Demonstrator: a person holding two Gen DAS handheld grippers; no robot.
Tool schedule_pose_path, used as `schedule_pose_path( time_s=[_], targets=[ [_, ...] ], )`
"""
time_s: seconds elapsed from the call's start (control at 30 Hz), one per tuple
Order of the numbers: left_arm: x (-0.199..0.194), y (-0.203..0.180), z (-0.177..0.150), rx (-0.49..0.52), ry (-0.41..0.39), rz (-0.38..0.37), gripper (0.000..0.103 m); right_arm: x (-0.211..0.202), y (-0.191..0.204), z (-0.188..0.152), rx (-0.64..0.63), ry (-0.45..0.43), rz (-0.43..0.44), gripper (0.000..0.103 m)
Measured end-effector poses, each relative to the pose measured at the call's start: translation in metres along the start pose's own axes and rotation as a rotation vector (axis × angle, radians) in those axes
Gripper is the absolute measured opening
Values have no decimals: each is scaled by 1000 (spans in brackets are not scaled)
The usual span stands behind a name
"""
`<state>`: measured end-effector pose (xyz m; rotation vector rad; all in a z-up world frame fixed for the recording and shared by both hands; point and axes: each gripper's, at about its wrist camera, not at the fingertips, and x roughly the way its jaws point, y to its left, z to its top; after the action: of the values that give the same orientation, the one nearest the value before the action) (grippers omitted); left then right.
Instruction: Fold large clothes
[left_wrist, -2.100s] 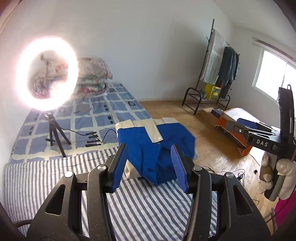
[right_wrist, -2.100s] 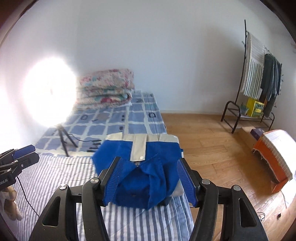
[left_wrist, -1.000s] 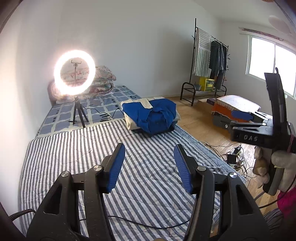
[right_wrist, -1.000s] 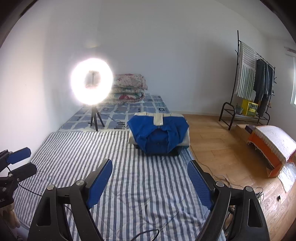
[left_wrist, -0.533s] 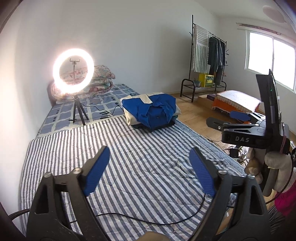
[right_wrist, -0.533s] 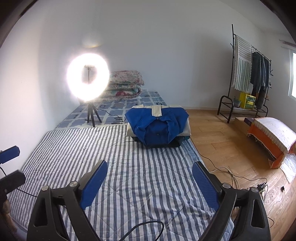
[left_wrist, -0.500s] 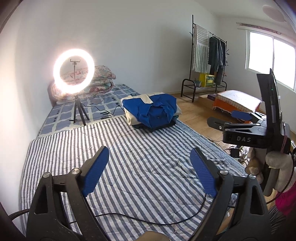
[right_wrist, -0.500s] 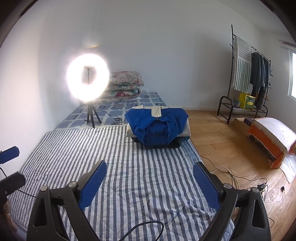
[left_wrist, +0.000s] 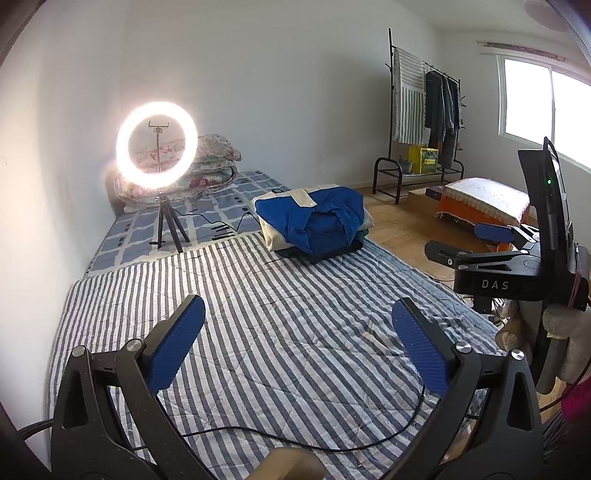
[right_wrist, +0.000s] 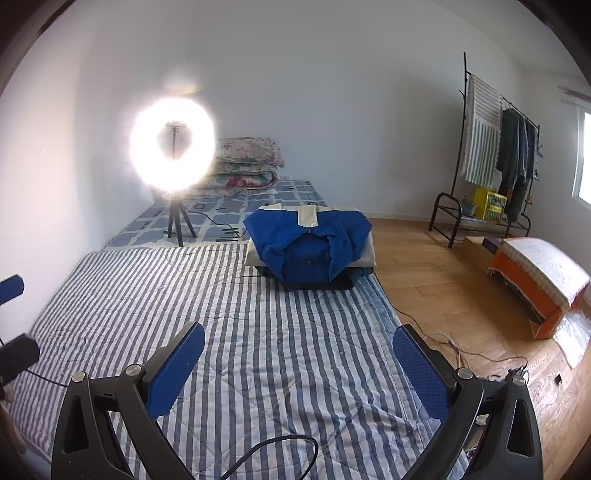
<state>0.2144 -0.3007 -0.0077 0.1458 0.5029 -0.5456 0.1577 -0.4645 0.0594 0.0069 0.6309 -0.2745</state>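
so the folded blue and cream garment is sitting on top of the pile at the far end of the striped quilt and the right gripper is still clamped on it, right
Not quite. The folded blue and cream garment does sit on the pile at the far end of the striped quilt, but the right gripper is not clamped on it: in the right wrist view its jaws stand wide open, well short of the garment, with only quilt between them.

A quilted, matt striped cotton-like cover (right_wrist: 288, 332) is lying under soft blue-and-cream cloth garment (right_wrist: 308, 247); the floor (right_wrist: 443, 295) is showing glossy wood; gripper pads (left_wrist: 177, 347) are looking like textured blue rubber on matt black plastic.
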Motion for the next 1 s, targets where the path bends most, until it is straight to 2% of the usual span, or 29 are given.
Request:
schedule_pose_path(
  time_s=[0.23, 0.47, 1.0],
  targets=[
    [4, 0, 2, -3, 23, 7, 103, -1, -7, 0, 30, 0, 5, 103],
    [5, 3, 2, -23, 38, 44, 103, -1, -9, 0, 41, 2, 14, 103],
    [2, 4, 1, -5, 27, 77, 103, -1, -6, -1, 41, 0, 11, 103]
  ],
)
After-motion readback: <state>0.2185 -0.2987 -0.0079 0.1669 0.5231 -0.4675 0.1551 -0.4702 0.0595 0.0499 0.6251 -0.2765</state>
